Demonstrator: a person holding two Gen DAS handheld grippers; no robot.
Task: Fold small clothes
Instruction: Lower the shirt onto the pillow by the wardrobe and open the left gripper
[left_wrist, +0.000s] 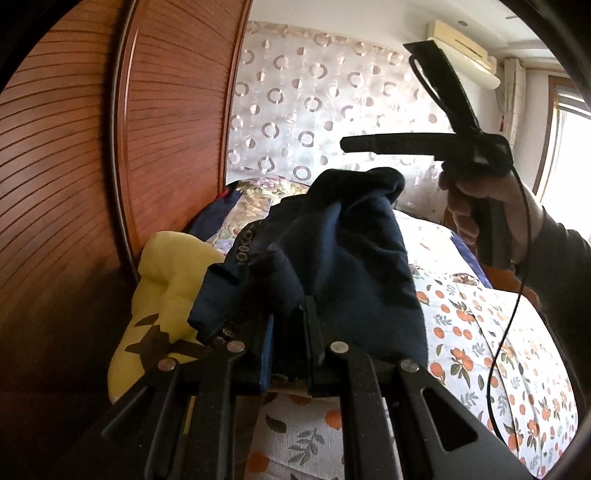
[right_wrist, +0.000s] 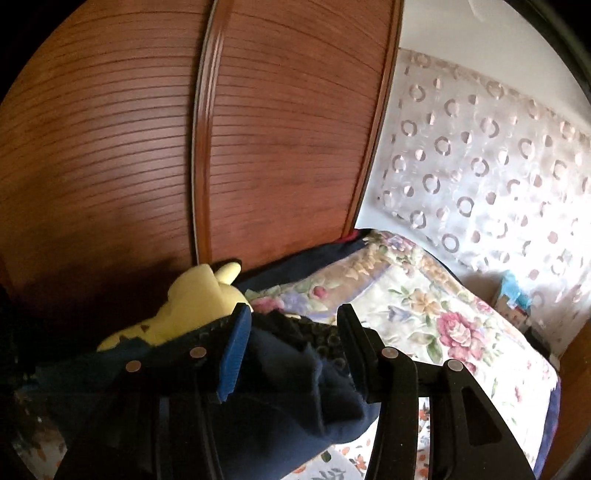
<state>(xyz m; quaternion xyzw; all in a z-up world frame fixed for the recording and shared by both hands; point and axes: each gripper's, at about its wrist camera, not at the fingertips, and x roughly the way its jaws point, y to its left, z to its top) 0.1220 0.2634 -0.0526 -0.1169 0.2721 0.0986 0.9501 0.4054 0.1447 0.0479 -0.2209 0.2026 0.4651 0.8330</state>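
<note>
A dark navy garment (left_wrist: 351, 258) with a patterned waistband hangs bunched above the bed. My left gripper (left_wrist: 291, 317) is shut on its lower edge and holds it up. In the left wrist view my right gripper (left_wrist: 380, 96) is raised at the upper right, held by a hand, with its fingers spread wide and nothing between them. In the right wrist view the open right gripper (right_wrist: 295, 317) looks over the navy garment (right_wrist: 295, 387), which lies between and below the fingers without being clamped.
A bed with an orange-fruit sheet (left_wrist: 480, 350) and a floral quilt (right_wrist: 424, 314) lies below. A yellow plush toy (left_wrist: 166, 280) sits at the left against a wooden slatted wardrobe (left_wrist: 147, 129). A circle-patterned curtain (left_wrist: 314, 103) hangs behind. An air conditioner (left_wrist: 461, 48) is high right.
</note>
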